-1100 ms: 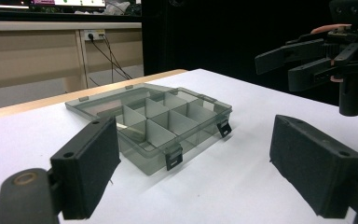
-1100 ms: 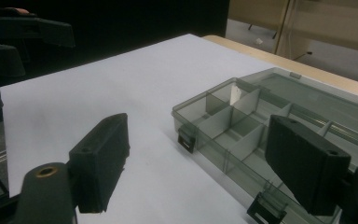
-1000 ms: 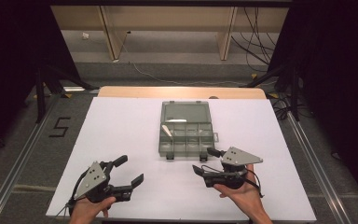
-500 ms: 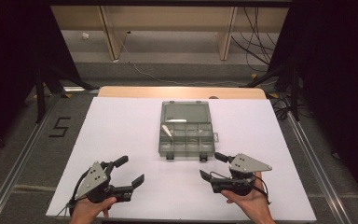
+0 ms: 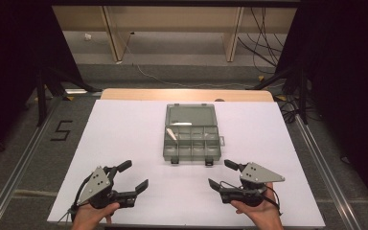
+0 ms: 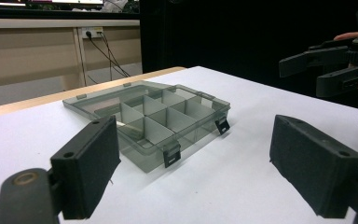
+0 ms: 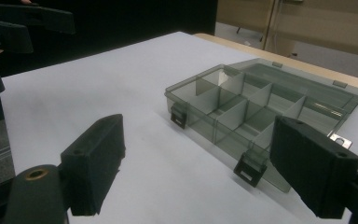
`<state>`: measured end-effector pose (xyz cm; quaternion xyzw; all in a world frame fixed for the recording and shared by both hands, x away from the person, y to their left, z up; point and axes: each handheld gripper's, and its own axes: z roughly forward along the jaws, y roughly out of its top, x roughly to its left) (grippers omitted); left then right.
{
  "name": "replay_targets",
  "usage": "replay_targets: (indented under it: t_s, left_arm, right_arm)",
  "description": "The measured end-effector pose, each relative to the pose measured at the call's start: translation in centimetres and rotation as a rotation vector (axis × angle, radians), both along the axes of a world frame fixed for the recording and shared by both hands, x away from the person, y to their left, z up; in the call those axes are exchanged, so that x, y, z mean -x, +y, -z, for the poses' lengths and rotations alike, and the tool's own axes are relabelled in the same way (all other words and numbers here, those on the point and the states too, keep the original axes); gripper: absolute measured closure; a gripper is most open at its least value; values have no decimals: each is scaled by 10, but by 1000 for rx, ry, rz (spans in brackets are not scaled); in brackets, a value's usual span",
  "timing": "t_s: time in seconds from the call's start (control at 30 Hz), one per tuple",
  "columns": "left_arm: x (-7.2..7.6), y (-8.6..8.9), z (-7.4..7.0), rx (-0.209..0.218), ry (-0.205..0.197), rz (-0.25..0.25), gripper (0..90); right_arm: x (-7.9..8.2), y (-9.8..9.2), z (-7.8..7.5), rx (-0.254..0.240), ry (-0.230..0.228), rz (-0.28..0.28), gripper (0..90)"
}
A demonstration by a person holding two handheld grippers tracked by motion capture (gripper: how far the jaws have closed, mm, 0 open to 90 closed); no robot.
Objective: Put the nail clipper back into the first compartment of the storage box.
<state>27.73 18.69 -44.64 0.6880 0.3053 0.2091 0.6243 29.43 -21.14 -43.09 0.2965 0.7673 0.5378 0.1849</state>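
Observation:
A smoky clear plastic organiser box (image 5: 191,143) lies open in the middle of the white table, its lid (image 5: 189,115) flat behind it. A small white piece (image 5: 171,133) sits in a far-left compartment. My left gripper (image 5: 135,174) is open near the front edge, left of the box, which lies ahead beyond its jaws (image 6: 158,121). My right gripper (image 5: 220,173) is open to the front right of the box. Its jaws have just been opening, with nothing between them. In the right gripper view the box (image 7: 256,107) lies just beyond the pads (image 7: 93,158).
White sheet (image 5: 124,129) covers the table; a wooden strip (image 5: 187,94) shows along its far edge. Floor at the left bears a taped "5" (image 5: 61,130). Cables (image 5: 258,28) and dark stands are behind the table. The other gripper (image 6: 326,65) shows at the left gripper view's top right.
My right hand has drawn back from the box, to the right and toward the near edge. The left hand has kept still.

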Motion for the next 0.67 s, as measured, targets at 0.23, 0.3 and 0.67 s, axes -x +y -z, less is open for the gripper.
replay_targets:
  t_s: [0.23, 0.3, 0.67]
  left_arm:
    - [0, 0, 0, -10, 5, -4, 155]
    - [0, 0, 0, -9, 5, -3, 155]
    - [0, 0, 0, -10, 4, -5, 155]
  right_arm:
    - [-2, -1, 1, 2, -13, 3, 189]
    - [-2, 0, 1, 7, -16, 7, 189]
    - [-3, -1, 1, 5, -24, 12, 190]
